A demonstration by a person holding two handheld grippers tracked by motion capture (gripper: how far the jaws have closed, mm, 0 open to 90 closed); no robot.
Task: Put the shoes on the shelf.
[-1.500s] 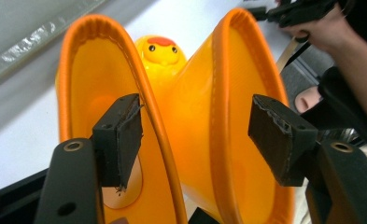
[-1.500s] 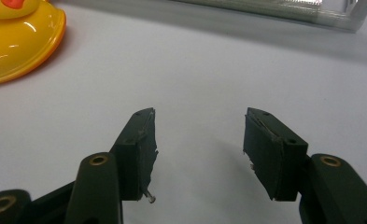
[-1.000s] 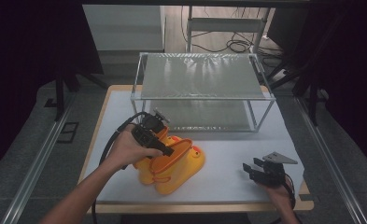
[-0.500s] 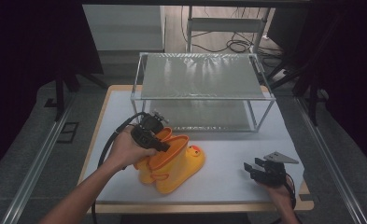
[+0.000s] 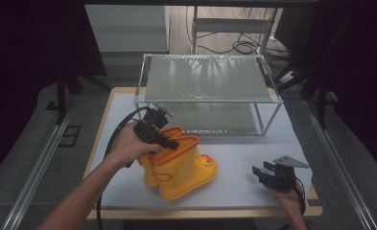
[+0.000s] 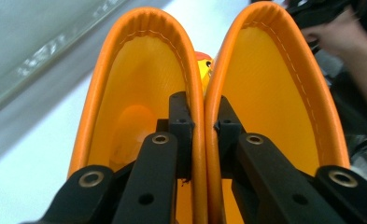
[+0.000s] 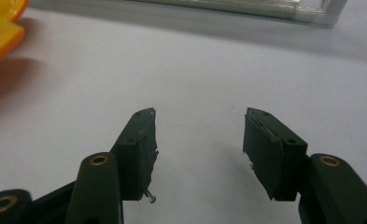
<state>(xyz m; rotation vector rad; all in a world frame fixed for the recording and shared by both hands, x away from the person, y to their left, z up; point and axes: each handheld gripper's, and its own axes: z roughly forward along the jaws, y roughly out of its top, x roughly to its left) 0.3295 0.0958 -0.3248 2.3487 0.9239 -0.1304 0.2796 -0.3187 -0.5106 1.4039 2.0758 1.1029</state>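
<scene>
Here, left claw pinching both yellow boots' touching rims, right claw spread over bare table.

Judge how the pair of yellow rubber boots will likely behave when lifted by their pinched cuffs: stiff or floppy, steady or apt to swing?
The yellow boots probably flex: the left claw squeezes both orange cuffs flat together, so the walls look soft. Held at the top with the feet low, they would likely hang and swing. The glossy surface may be slippery, so one boot could slide out.

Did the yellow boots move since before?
Yes. The yellow boots, pinched together by the left gripper, were lying flat; now they stand tilted up, tops toward the glass shelf.
</scene>
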